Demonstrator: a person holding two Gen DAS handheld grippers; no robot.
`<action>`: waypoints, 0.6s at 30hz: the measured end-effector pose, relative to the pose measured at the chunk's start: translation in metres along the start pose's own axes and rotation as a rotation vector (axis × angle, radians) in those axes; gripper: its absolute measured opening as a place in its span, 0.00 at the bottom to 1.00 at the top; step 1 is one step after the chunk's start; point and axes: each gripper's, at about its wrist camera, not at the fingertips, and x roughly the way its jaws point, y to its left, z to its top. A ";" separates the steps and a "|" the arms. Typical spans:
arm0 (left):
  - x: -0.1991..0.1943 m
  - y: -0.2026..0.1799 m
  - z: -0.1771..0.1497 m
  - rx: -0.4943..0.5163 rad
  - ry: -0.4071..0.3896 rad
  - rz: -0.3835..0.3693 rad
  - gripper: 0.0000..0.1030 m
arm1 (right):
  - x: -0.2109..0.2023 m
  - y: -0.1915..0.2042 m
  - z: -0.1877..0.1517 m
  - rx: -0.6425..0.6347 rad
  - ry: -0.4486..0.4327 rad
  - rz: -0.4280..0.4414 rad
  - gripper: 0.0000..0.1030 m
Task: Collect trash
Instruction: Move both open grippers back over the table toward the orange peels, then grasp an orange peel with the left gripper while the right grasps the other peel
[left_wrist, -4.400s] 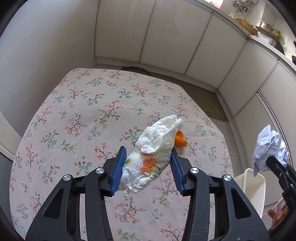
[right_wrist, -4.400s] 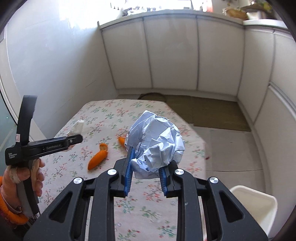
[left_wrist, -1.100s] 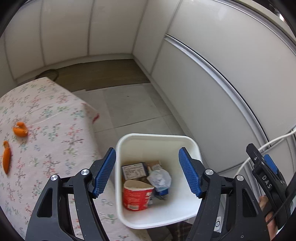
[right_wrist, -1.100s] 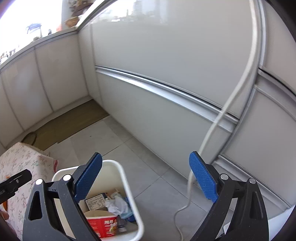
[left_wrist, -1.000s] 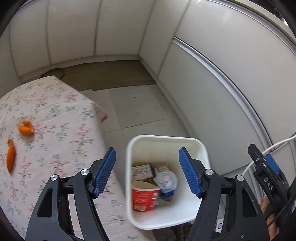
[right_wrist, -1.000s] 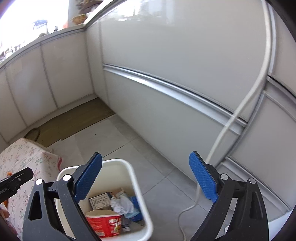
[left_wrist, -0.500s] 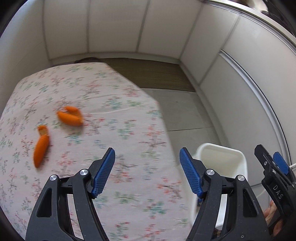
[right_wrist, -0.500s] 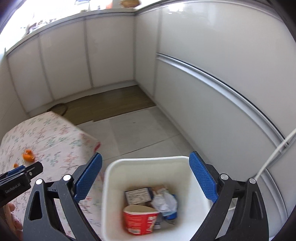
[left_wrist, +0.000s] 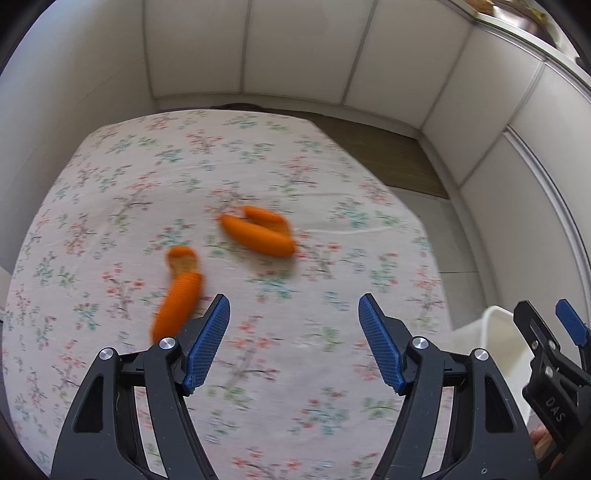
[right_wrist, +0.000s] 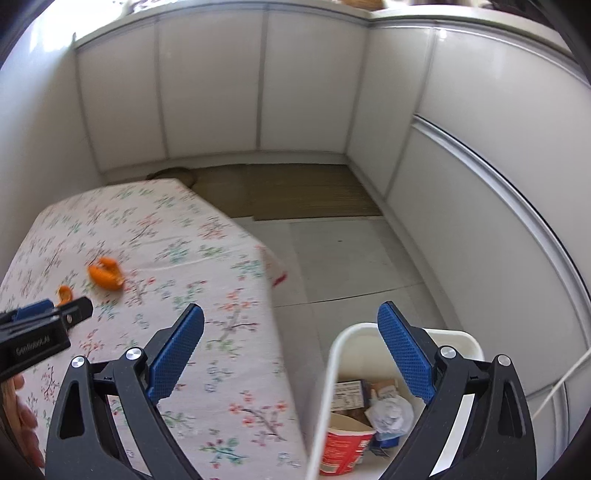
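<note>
Fingers (left_wrist: 207, 341) apart, empty; blurred orange peels (left_wrist: 258, 232), bin (right_wrist: 406, 398) partly cut off.

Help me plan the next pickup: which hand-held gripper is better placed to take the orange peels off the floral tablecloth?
Left. The left hand-held gripper hangs open over the orange peels; the right hand-held gripper straddles the white plastic bin.

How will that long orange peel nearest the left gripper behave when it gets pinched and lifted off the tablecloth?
The long orange peel looks thin and curled, so it is probably light and will likely flex or flatten between the pads rather than resist. Its curved back may be a little slippery. Lying loose on the floral tablecloth, it could slide if nudged.
</note>
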 end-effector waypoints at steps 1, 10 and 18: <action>0.001 0.006 0.002 -0.005 0.001 0.012 0.68 | 0.002 0.007 0.000 -0.020 0.002 0.007 0.89; 0.031 0.069 0.010 -0.036 0.050 0.134 0.70 | 0.010 0.050 -0.004 -0.191 0.006 0.078 0.90; 0.051 0.096 0.003 -0.033 0.098 0.101 0.71 | 0.031 0.105 0.000 -0.368 -0.019 0.246 0.92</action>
